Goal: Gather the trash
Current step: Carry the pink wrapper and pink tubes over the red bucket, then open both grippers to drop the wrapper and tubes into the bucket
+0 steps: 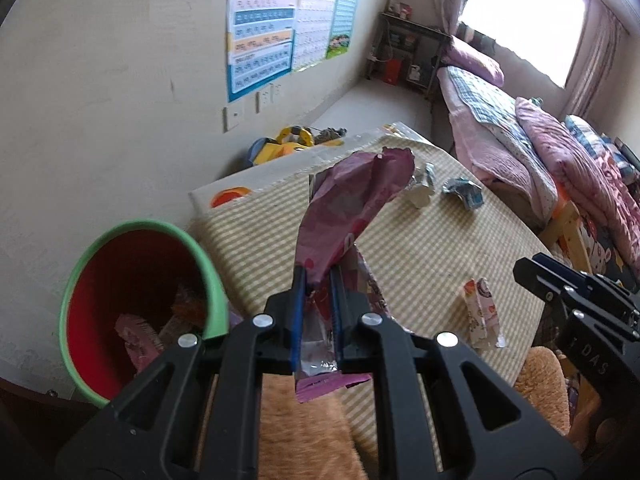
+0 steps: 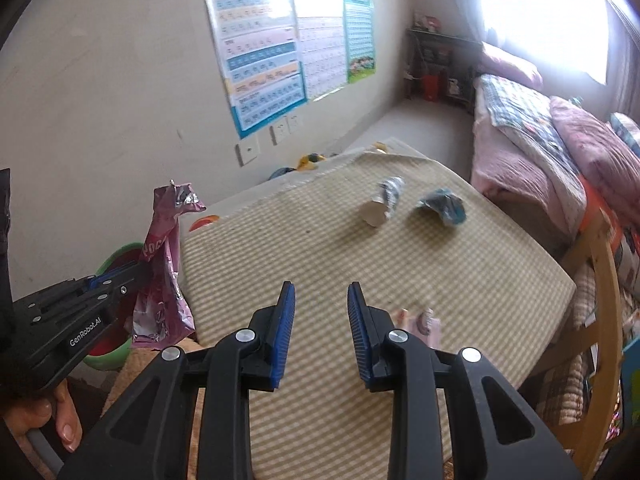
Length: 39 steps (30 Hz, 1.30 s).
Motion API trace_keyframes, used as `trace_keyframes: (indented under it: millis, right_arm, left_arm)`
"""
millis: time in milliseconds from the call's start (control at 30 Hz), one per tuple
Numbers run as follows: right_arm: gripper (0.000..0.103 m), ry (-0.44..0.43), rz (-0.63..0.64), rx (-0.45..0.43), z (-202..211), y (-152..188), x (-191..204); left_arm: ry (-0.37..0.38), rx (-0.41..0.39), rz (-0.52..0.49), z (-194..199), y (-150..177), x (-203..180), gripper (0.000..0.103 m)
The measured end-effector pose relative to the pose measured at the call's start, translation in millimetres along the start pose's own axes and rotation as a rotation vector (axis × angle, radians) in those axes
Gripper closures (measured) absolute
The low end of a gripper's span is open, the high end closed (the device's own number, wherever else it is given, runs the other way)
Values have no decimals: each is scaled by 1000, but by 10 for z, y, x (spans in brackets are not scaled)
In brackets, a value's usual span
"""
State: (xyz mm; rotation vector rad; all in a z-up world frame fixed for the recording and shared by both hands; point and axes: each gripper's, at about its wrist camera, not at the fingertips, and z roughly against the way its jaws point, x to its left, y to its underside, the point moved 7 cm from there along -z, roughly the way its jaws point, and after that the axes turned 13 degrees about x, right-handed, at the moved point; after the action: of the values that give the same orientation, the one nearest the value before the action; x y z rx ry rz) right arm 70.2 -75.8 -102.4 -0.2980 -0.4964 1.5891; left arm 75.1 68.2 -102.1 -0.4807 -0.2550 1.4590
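My left gripper [image 1: 318, 276] is shut on a crumpled purple snack wrapper [image 1: 352, 196] and holds it upright above the table's left edge; it also shows in the right wrist view [image 2: 164, 268]. A red bin with a green rim [image 1: 140, 300] stands to the left, with several wrappers inside. My right gripper [image 2: 321, 292] is open and empty above the striped tablecloth [image 2: 320, 240]. On the cloth lie a small pink wrapper [image 1: 482, 312], a white-and-grey crumpled wrapper [image 2: 382, 200] and a blue crumpled wrapper [image 2: 444, 206].
A bed with pink bedding [image 1: 540, 148] runs along the right. A wooden chair frame [image 2: 600, 320] stands by the table's right edge. Yellow toys [image 1: 288, 144] lie on the floor behind the table. Posters [image 1: 280, 28] hang on the wall.
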Motion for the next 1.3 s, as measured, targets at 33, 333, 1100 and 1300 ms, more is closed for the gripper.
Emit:
trace_keyframes:
  millis: [33, 333, 1100, 1300]
  right_arm:
    - [77, -25, 12, 4, -12, -29, 86]
    - [77, -247, 106, 67, -196, -302, 971]
    - [36, 171, -338, 419, -1216, 522, -1260]
    - [70, 101, -377, 433, -1286, 559, -1182]
  left_arm:
    - [-8, -5, 11, 14, 0, 73, 92]
    - [-133, -15, 206, 118, 158, 1134, 92]
    - [-66, 78, 359, -177, 512, 1871, 92]
    - [-50, 91, 396, -216, 567, 1951, 92]
